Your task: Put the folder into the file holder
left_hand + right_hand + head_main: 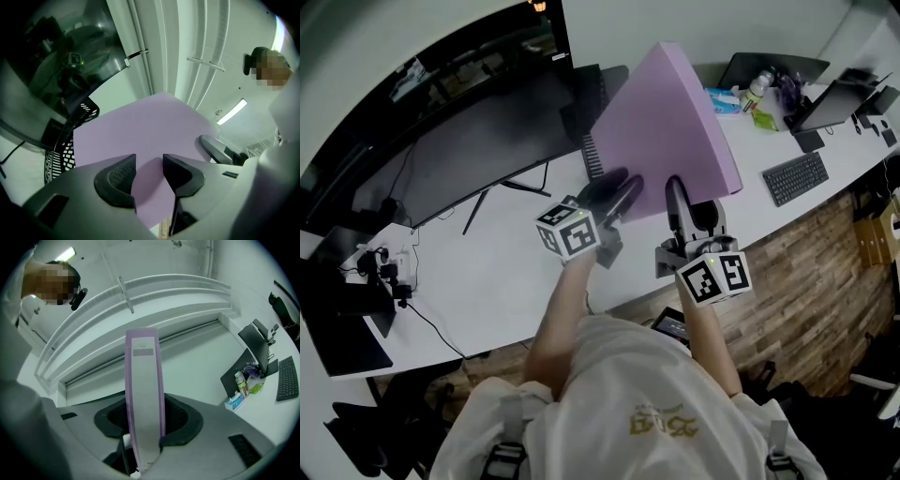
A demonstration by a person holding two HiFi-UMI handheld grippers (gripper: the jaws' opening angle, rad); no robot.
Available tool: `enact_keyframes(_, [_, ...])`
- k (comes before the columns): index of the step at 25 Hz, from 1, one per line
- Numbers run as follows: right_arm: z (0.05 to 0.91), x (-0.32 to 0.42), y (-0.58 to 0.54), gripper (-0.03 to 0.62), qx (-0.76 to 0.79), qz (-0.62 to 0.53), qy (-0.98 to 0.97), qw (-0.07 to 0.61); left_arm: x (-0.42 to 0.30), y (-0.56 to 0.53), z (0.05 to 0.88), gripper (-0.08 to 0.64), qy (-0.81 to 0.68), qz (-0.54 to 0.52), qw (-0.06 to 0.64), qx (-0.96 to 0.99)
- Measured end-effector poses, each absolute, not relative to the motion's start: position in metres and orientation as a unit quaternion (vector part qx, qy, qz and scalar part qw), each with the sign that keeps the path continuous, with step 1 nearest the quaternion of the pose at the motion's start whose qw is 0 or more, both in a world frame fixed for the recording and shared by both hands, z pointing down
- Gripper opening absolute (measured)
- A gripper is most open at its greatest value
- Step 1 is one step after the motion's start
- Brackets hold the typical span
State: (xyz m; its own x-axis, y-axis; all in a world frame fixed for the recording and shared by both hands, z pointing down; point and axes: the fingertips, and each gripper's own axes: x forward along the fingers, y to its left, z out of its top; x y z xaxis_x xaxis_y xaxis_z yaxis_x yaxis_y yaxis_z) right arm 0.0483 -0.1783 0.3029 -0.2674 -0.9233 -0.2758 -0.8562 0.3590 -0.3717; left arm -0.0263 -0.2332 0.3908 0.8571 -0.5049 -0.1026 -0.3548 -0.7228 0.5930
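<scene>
A thick purple folder [666,131] is held up above the white desk [506,272], tilted, with both grippers at its lower edge. My left gripper [614,202] grips its lower left part; in the left gripper view the purple folder [140,131] fills the gap between the jaws of the left gripper [150,173]. My right gripper [680,202] clamps the lower right part; in the right gripper view the folder's spine [143,394] stands upright, pressed between the pads of the right gripper [143,427]. The black mesh file holder [591,122] stands behind the folder, and its black mesh [70,140] also shows in the left gripper view.
A large dark monitor [478,141] stands at the left on the desk. To the right lie a keyboard [795,178], a laptop [769,67], a tissue box [724,100] and a bottle [757,86]. Cables and a power strip [389,267] lie at the far left.
</scene>
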Motion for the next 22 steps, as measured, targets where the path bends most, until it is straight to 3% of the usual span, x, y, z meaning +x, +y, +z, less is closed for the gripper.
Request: enact_keyframes(22, [0.318,-0.005,-0.236,0.183,-0.591,-0.049,0.785,0.179,-0.069,-0.295,0.411,0.172,-0.227,-0.187,0.349,0.89])
